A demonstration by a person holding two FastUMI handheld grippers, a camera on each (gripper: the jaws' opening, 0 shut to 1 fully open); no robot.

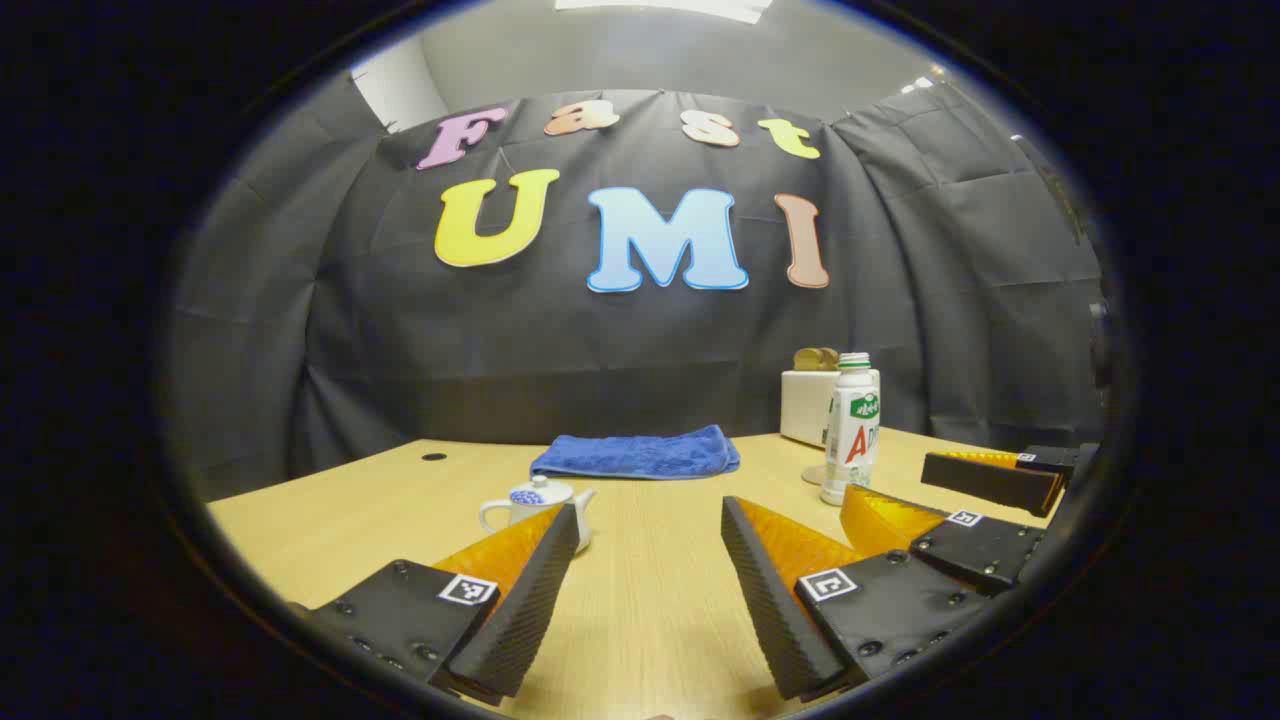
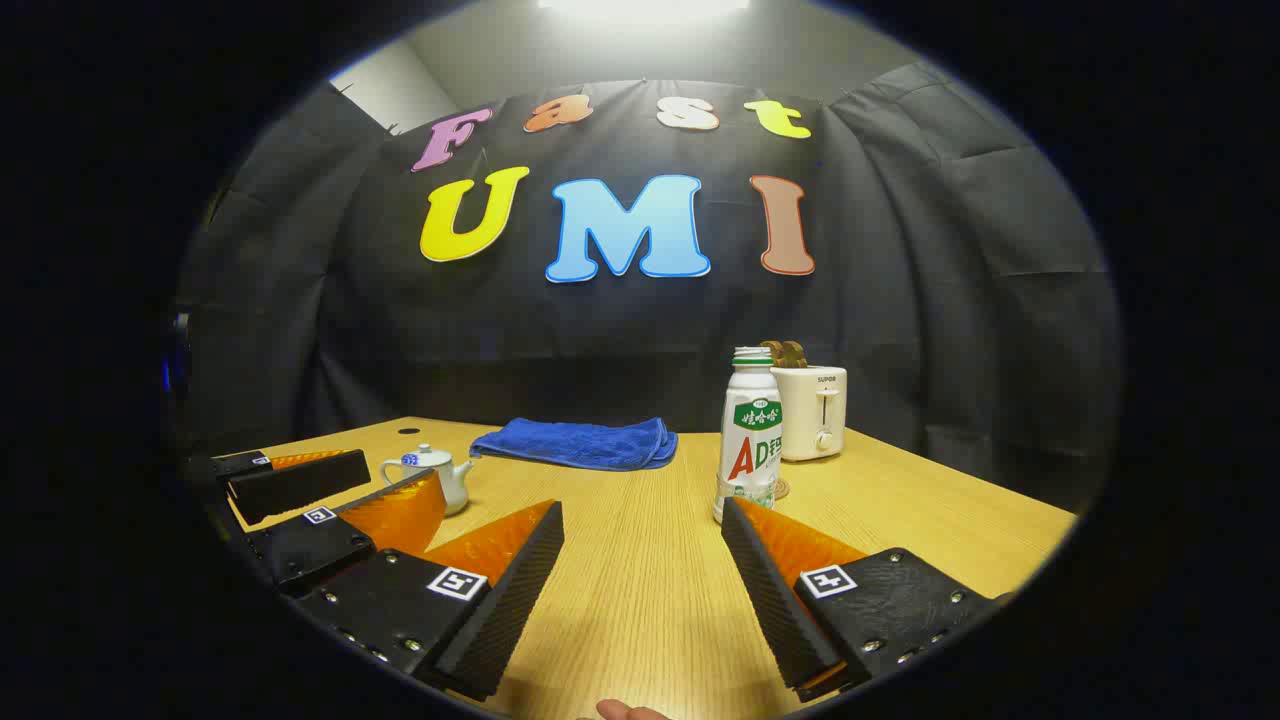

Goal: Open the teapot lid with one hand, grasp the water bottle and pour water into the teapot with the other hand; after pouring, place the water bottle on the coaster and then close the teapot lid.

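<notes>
A small white teapot [image 1: 535,505] with blue pattern stands on the wooden table [image 1: 650,600], lid on, just beyond my left gripper's left finger. My left gripper [image 1: 650,530] is open and holds nothing. A white water bottle [image 2: 750,440] with a green and red label stands upright just past my right gripper's right finger. A round coaster [image 2: 781,490] lies right behind the bottle. My right gripper [image 2: 642,520] is open too, low over the table. In the right gripper view the teapot [image 2: 430,475] sits at the left behind the left gripper [image 2: 400,476].
A folded blue towel [image 1: 637,455] lies at the back middle of the table. A white toaster [image 2: 815,410] with bread in it stands behind the bottle. The right gripper [image 1: 885,480] sits close to the bottle [image 1: 851,430].
</notes>
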